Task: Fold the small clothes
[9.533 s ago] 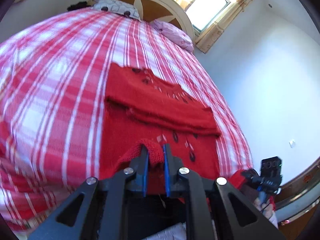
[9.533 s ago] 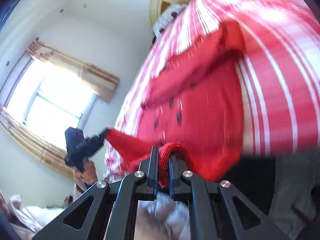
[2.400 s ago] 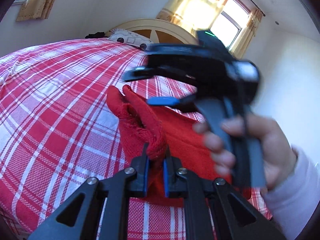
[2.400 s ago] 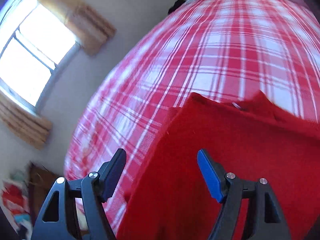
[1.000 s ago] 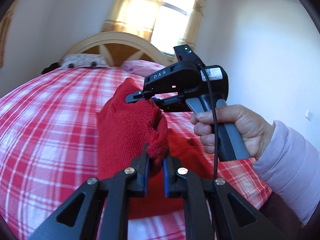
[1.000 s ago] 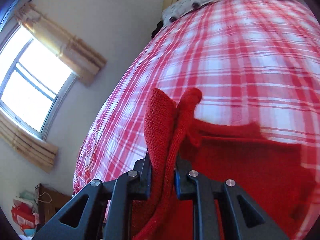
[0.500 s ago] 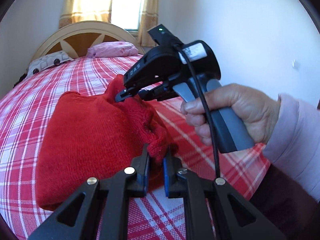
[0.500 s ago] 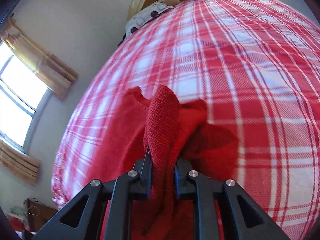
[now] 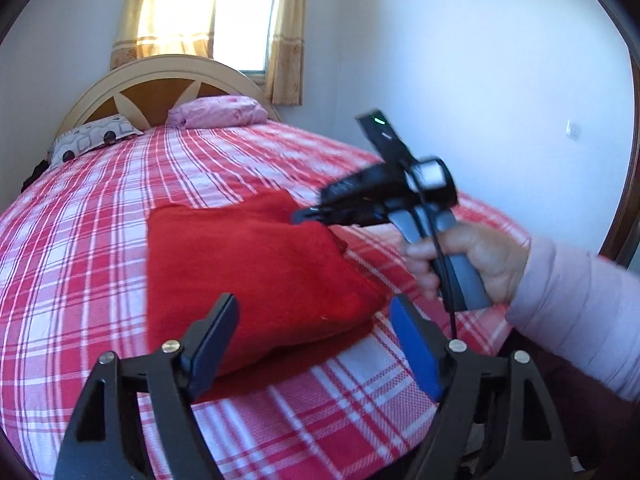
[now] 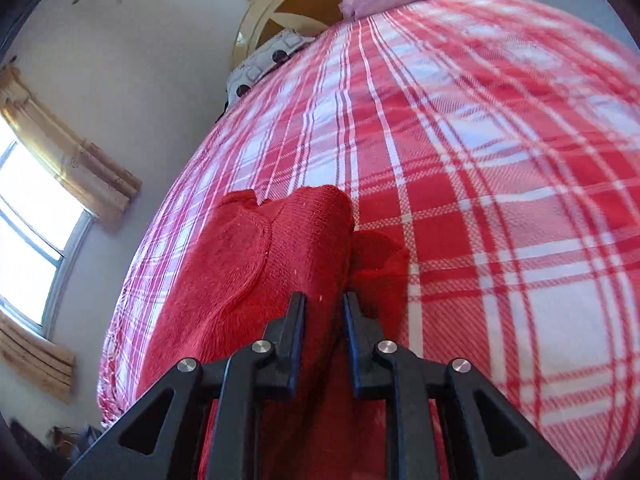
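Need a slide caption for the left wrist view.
Left tool opening over folded red sweater on plaid bed; right tool clamps its far corner.

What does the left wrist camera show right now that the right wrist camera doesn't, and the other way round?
Only the left wrist view shows the person's hand and pink sleeve holding the right gripper at the far corner of the folded red sweater, plus the left gripper, its jaws opening with nothing pressed between them.

Only the right wrist view shows the right gripper's pads clamped on a fold of the sweater, and a side window.

Both show the red plaid bedspread, the curved headboard and two pillows.
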The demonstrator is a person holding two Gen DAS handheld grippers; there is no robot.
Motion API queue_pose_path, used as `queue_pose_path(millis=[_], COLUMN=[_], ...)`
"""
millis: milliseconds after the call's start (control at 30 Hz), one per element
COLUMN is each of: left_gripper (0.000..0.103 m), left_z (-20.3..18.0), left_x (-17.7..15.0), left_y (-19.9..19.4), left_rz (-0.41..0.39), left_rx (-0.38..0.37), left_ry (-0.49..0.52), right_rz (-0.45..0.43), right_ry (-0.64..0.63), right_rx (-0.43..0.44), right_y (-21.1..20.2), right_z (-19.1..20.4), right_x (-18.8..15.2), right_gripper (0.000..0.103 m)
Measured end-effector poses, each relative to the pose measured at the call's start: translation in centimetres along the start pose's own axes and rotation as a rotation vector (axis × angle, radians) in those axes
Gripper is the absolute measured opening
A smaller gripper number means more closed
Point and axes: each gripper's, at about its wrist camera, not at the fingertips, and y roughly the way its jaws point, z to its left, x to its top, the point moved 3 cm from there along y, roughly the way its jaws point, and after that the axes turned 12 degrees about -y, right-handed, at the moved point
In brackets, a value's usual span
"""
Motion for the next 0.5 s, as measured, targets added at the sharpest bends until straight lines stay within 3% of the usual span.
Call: queue_pose_path(millis=[33, 100, 200, 300, 433, 500], left_gripper=[0.093, 0.099, 0.099, 0.099, 0.099, 0.099], left_z=[0.7, 2.6, 5.4, 8.2, 10.5, 11.0], left_x=[0.2, 0.6, 0.7, 0.9, 0.8, 0.9], left_y=[-0.2, -0.9, -0.7, -0.2, 0.9, 2.1], left_rz=[-0.011, -0.04, -0.046, -0.023, 0.015, 0.056], left_rx=[0.003, 0.05, 0.137, 0.208, 0.256, 0.3], left_ry=[-0.02, -0.075, -0.147, -0.247, -0.36, -0.354], right_rz=[-0.027, -0.074, -0.121, -0.1, -0.115, -0.126], right_ry=[-0.017, -0.041, -0.12, -0.231, -0.227, -0.195], right_rx=[-0.038, -0.091, -0.105, -0.083, -0.132, -0.125], right_y=[-1.1, -3.1, -6.2, -7.2, -7.6, -7.6], right_z=[0.4, 1.2, 4.4, 8.6, 10.2, 10.0], right_x=[0.1, 0.0, -1.4, -3.7, -6.9, -8.2], right_gripper=[0.021, 0.021, 0.021, 0.024, 0.067, 0.069])
